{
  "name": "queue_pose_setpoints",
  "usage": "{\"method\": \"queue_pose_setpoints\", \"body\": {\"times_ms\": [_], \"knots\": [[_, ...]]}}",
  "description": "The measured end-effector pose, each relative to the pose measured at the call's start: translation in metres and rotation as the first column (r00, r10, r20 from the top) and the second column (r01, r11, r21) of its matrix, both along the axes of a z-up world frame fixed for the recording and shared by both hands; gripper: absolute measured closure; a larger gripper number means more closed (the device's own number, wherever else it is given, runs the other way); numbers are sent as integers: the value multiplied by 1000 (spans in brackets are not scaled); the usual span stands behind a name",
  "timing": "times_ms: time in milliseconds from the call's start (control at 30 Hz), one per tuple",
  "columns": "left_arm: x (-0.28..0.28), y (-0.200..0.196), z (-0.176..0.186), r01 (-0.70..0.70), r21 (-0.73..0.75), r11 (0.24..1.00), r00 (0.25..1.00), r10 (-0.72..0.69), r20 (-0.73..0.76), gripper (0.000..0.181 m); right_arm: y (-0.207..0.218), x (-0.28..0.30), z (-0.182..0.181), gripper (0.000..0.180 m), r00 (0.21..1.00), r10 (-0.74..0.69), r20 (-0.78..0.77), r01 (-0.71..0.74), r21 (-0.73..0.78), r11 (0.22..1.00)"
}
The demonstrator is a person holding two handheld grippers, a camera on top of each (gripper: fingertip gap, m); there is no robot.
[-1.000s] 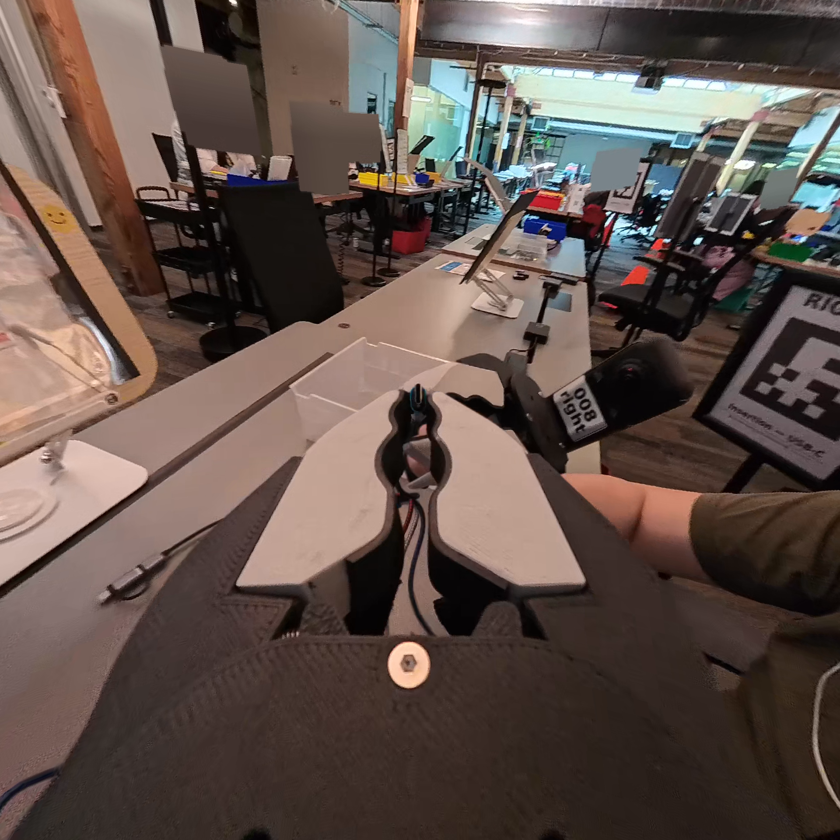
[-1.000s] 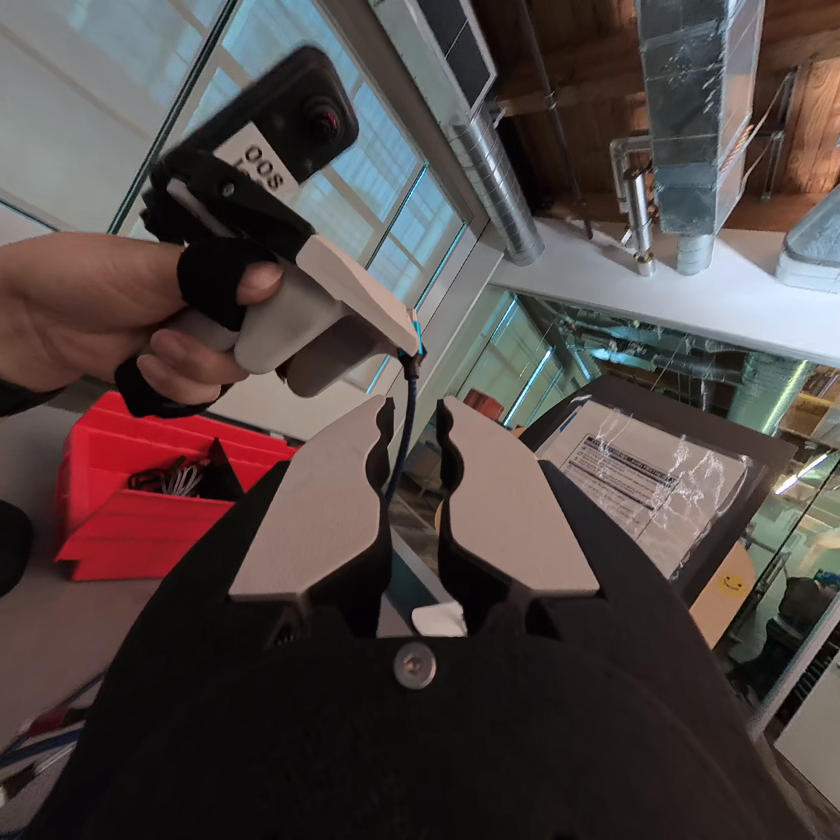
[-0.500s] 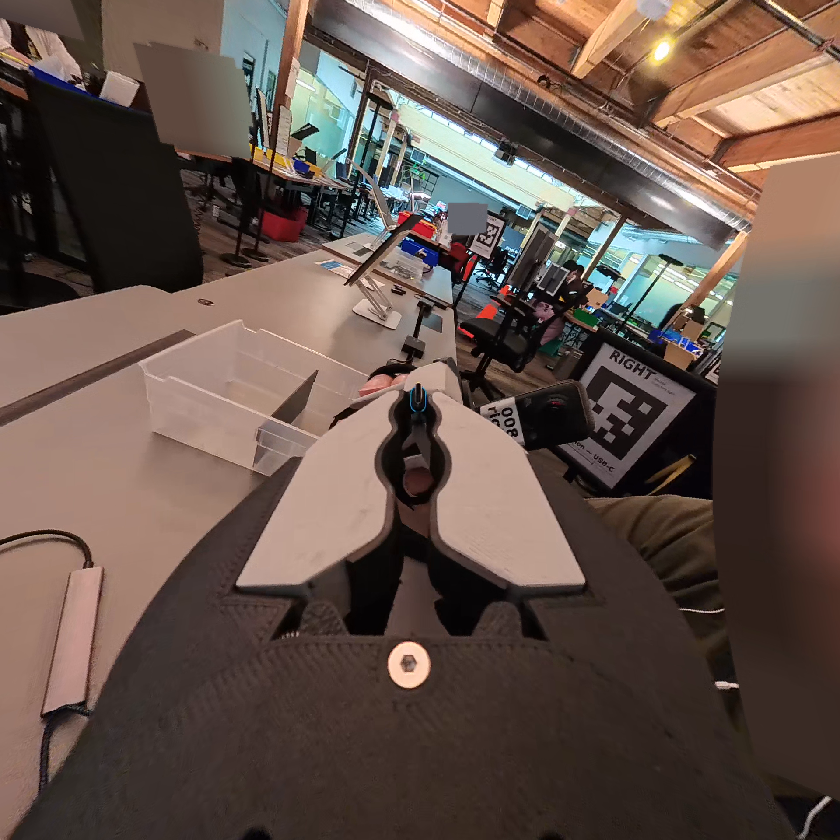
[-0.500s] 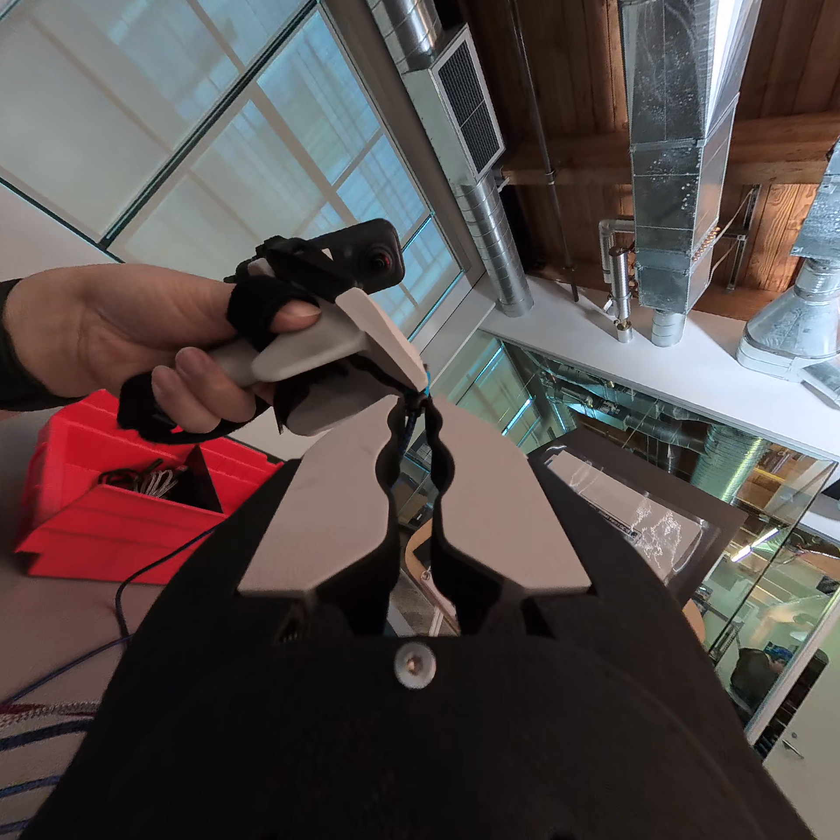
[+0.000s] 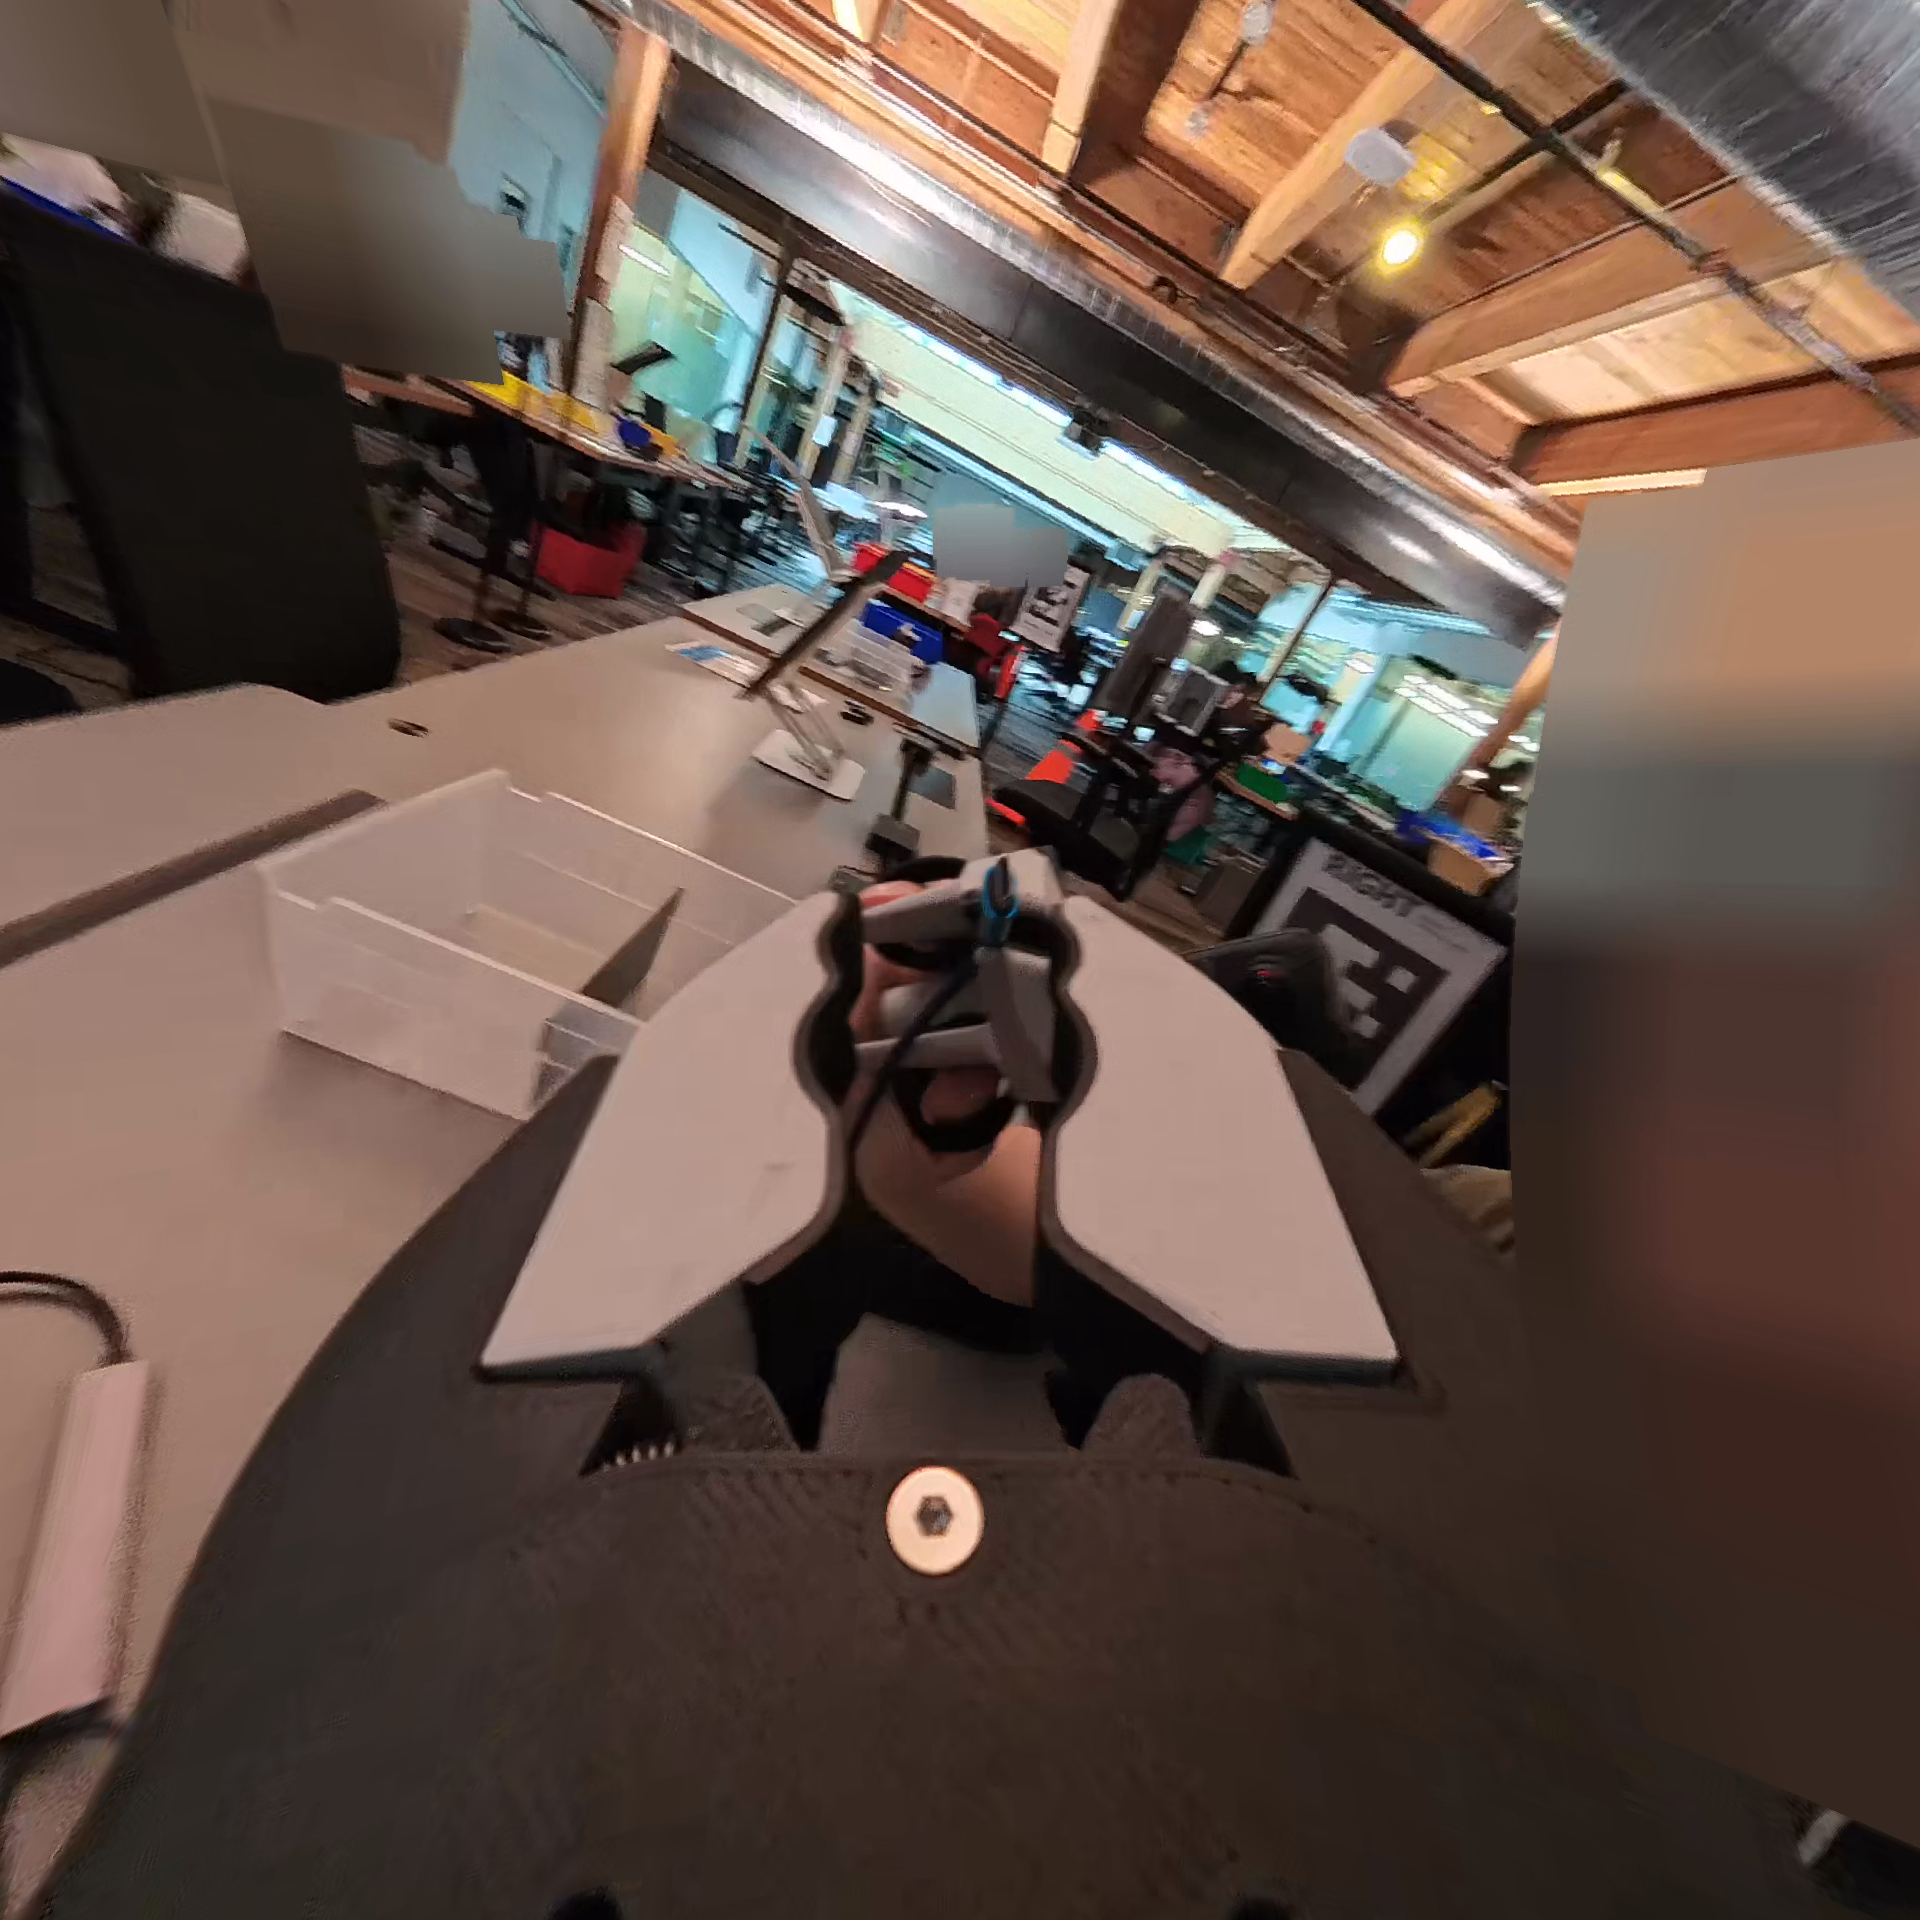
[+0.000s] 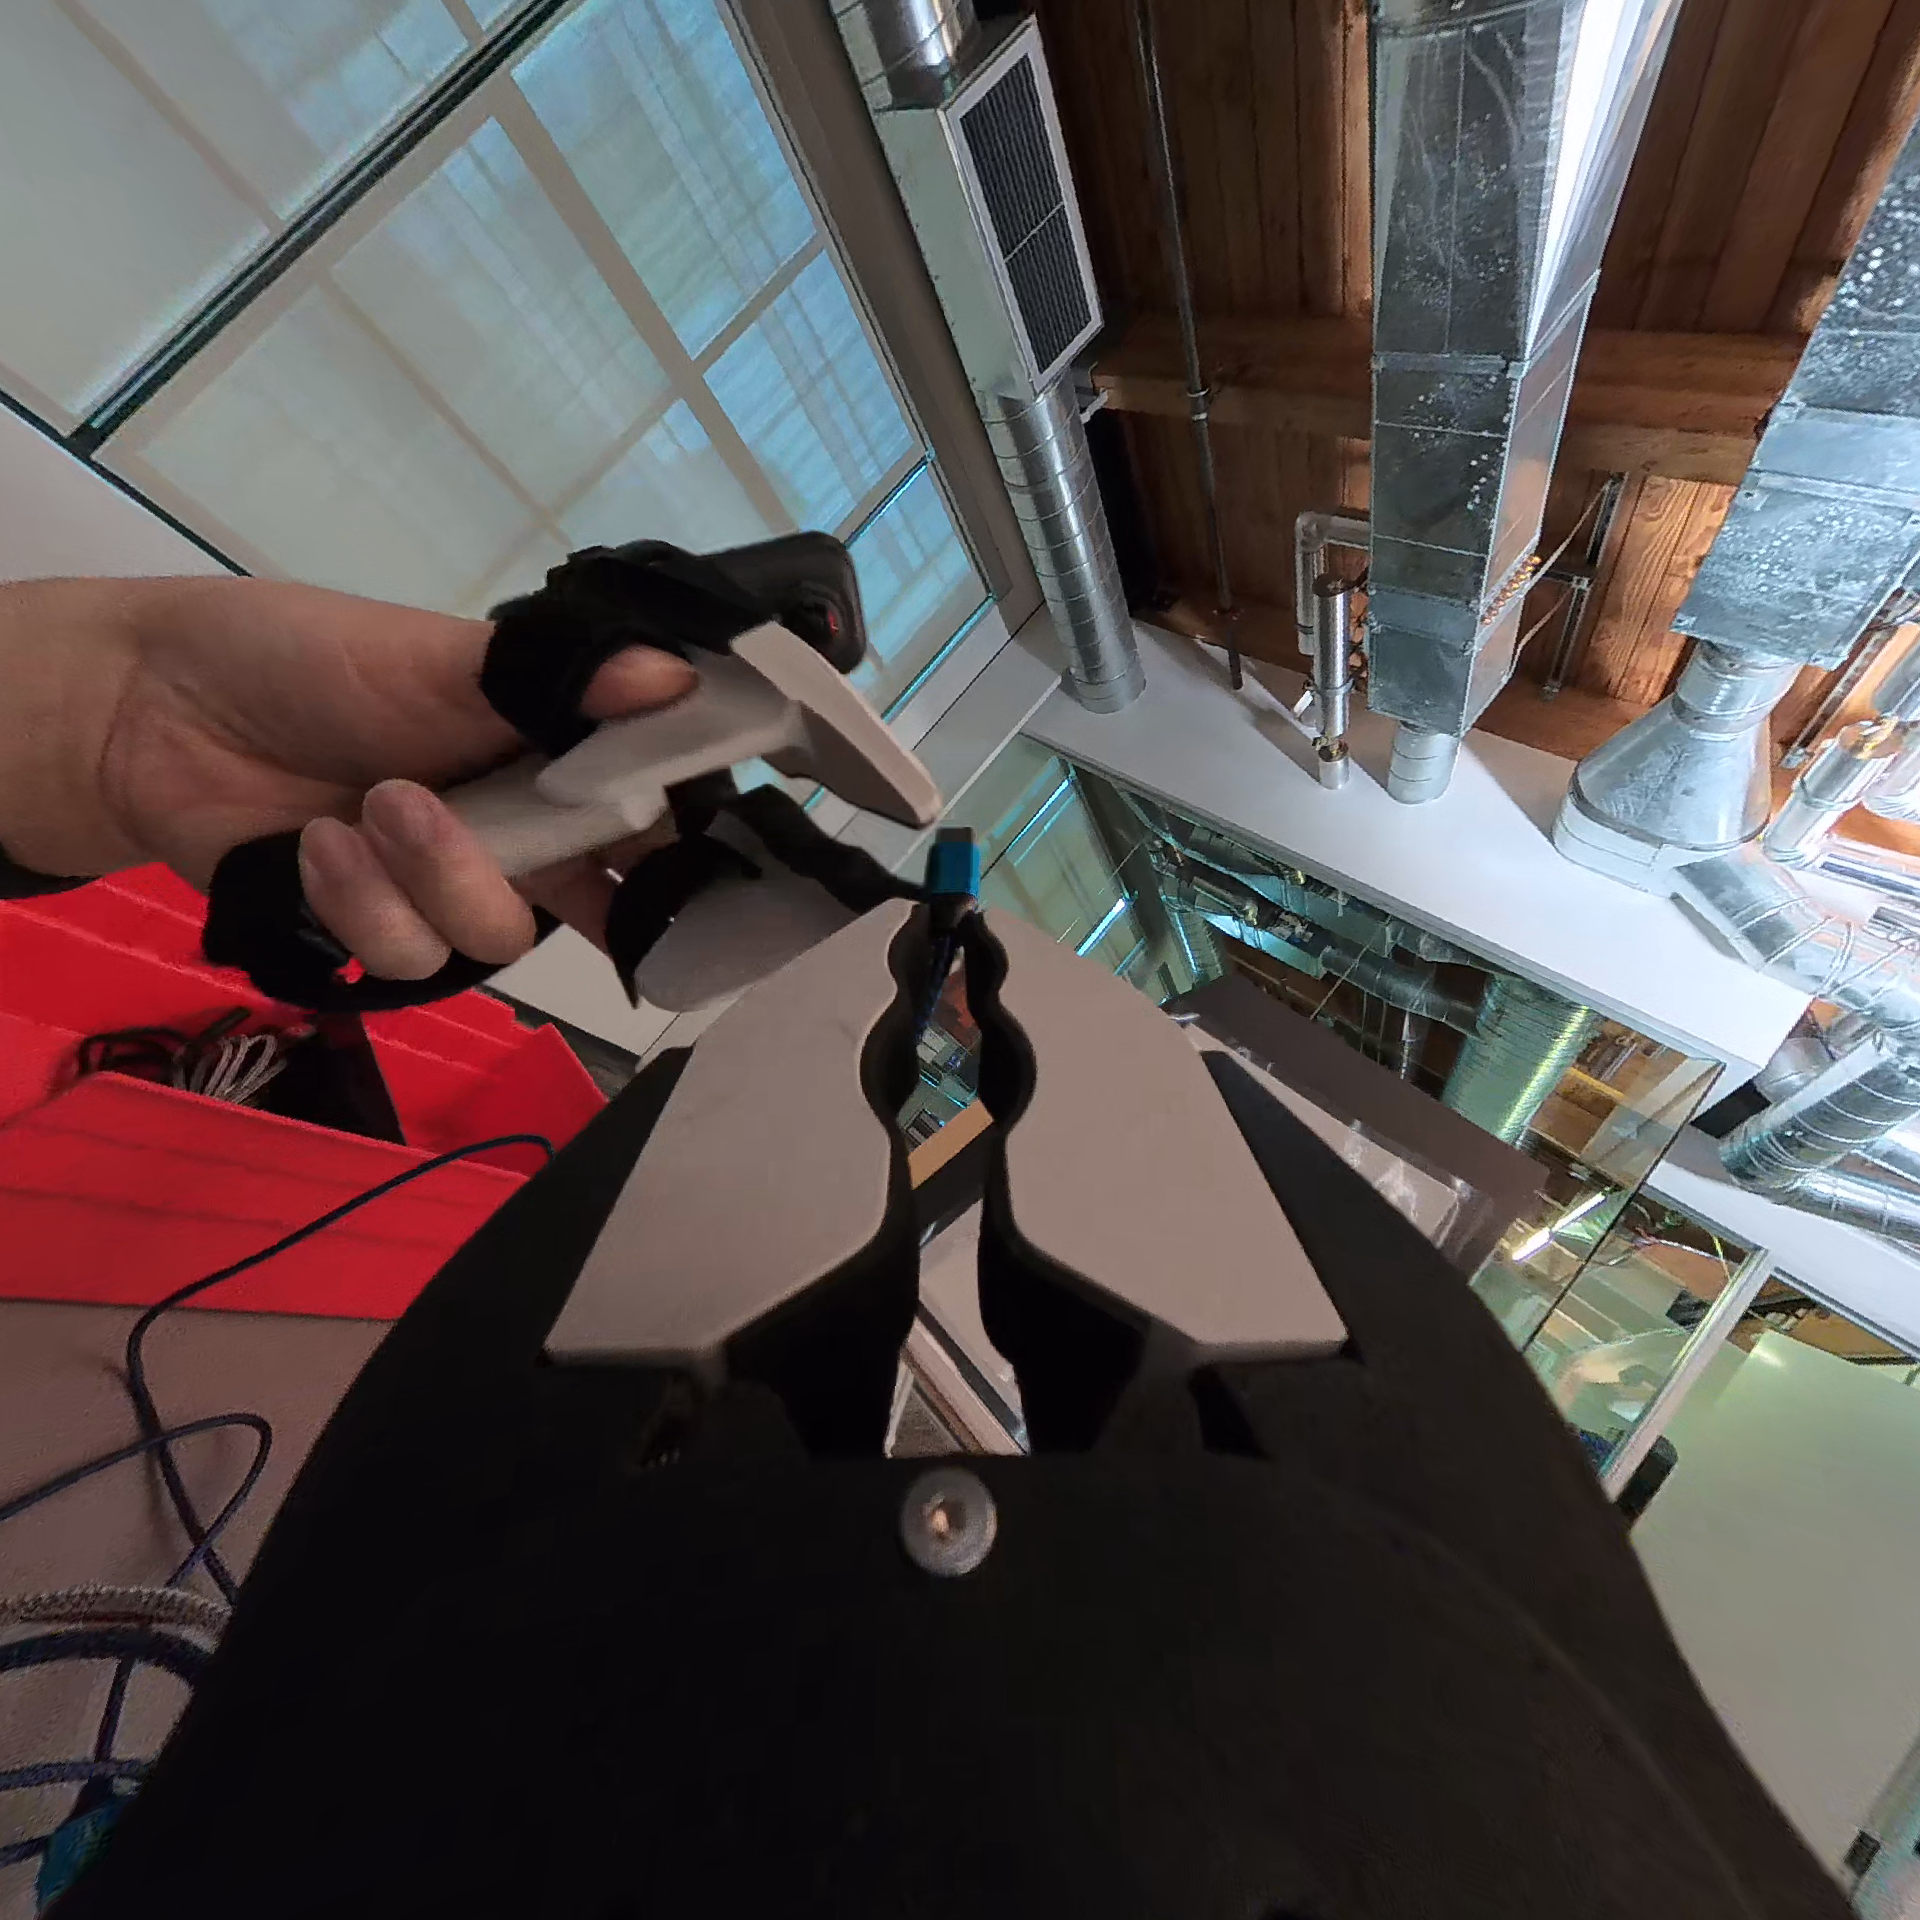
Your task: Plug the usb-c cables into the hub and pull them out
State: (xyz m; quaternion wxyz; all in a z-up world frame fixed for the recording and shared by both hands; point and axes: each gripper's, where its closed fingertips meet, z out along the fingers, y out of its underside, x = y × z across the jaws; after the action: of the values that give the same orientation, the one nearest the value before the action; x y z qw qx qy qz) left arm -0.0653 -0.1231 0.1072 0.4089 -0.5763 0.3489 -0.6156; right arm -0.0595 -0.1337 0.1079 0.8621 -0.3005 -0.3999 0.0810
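Observation:
My right gripper (image 6: 945, 920) is shut on a dark blue braided cable just below its blue USB-C plug (image 6: 951, 862), which sticks out past the tips. The cable trails down to the table (image 6: 156, 1382). My left gripper (image 5: 956, 914) is open and empty. Through its gap I see the right gripper's fingers (image 5: 935, 920) and the plug (image 5: 995, 896) close ahead. In the right wrist view the left gripper (image 6: 894, 857) is held by a hand, its fingers spread just left of the plug. The grey hub (image 5: 78, 1538) lies on the table at the lower left.
A clear plastic bin (image 5: 457, 935) stands on the grey table (image 5: 208, 1143) ahead on the left. A red bin (image 6: 208, 1143) holding cables sits behind the left hand. More loose cables (image 6: 94, 1621) lie at the lower left. A patterned sign (image 5: 1371, 966) stands at the right.
The left gripper, shut on the plug a second ago, has opened and let go. The right gripper, open a second ago, has shut on the cable below the plug.

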Motion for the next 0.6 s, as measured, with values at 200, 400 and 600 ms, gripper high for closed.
{"method": "queue_pose_setpoints", "body": {"times_ms": [200,400,600], "knots": [[-40,57,-9,-349,156,924,928,364,-79,130,-2,21,18,174,999,19,33,-18,-11,1000],[-30,103,-93,-412,227,882,775,470,-422,141,-15,32,18,174,972,70,225,-71,-1,997],[6,125,-200,-327,208,922,613,375,-695,143,-35,41,19,173,932,130,339,-127,-31,991]]}}
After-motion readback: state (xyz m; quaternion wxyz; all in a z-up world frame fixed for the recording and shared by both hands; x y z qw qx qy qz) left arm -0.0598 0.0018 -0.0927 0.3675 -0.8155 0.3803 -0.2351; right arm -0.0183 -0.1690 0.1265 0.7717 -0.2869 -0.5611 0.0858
